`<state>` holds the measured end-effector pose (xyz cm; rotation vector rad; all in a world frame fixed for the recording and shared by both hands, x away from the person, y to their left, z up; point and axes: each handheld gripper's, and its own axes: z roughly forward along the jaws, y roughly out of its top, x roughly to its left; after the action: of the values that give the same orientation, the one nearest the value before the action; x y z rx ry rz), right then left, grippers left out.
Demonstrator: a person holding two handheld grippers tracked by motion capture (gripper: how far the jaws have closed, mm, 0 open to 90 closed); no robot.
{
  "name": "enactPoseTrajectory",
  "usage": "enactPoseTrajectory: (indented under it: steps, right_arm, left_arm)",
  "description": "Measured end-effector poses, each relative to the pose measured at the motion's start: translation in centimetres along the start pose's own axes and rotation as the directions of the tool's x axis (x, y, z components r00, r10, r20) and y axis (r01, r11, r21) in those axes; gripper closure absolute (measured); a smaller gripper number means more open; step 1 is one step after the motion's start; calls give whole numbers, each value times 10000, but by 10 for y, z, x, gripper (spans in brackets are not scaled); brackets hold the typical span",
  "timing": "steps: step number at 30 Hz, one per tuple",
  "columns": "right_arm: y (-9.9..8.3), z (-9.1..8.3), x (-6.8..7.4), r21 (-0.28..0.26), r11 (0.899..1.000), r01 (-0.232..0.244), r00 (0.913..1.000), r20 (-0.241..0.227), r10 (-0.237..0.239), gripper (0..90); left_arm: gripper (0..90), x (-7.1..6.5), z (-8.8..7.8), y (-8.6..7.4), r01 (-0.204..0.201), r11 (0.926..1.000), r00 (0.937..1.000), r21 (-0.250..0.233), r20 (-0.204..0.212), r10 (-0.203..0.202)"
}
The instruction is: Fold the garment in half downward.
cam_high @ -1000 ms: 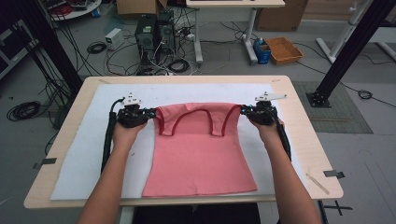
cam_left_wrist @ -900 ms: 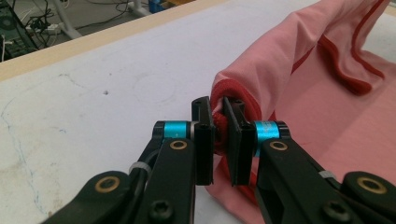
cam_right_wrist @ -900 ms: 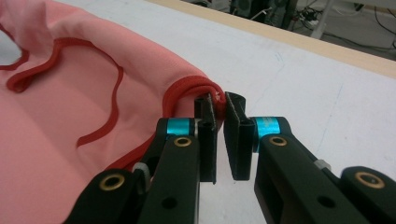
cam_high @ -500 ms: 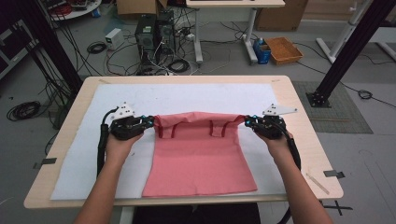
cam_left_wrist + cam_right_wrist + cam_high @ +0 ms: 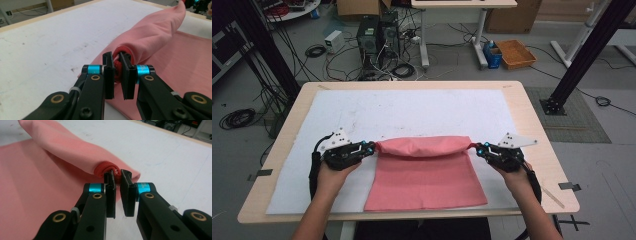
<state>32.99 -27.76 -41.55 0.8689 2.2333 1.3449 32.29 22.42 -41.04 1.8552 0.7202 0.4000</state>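
Observation:
A pink tank top (image 5: 424, 172) lies on the white mat (image 5: 412, 112), its far part lifted and folded toward the near hem as a raised roll. My left gripper (image 5: 372, 147) pinches the roll's left end; in the left gripper view the red-trimmed strap (image 5: 118, 67) sits clamped between the jaws of the left gripper (image 5: 116, 58). My right gripper (image 5: 478, 148) holds the roll's right end, and in the right gripper view the right gripper (image 5: 117, 175) has its jaws shut on the red trim (image 5: 106, 169). The pink cloth (image 5: 37, 192) spreads flat below the roll.
The wooden table (image 5: 534, 130) carries the mat, with its far half bare. On the floor beyond stand computer towers (image 5: 376, 32), cables, an orange bin (image 5: 515, 52) and a black frame post (image 5: 584, 55). A tape strip (image 5: 568, 186) marks the right table edge.
Both grippers have pulled the top's shoulder end toward the near edge, folding the straps and neckline over the body. The far mat is now uncovered.

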Motion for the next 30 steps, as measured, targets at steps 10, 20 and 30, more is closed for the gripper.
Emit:
enactPoseTrajectory:
  steps: [10, 20, 30]
  right_arm:
    - [-32, -17, 27, 485, 9978, 450, 9988, -221, -440, 837]
    - [-49, -25, 42, 846, 9946, 596, 9981, -214, -580, 828]
    - [-55, -35, 37, 603, 9977, -324, 9994, -69, 329, 526]
  left_arm:
    - [826, -21, -9, -31, -134, 9981, 9997, 602, 212, 121]
    - [823, -37, -16, -45, -405, 9954, 9980, 872, 509, 361]
    - [485, -36, -27, -49, 406, 9979, 9988, 499, 239, -418]
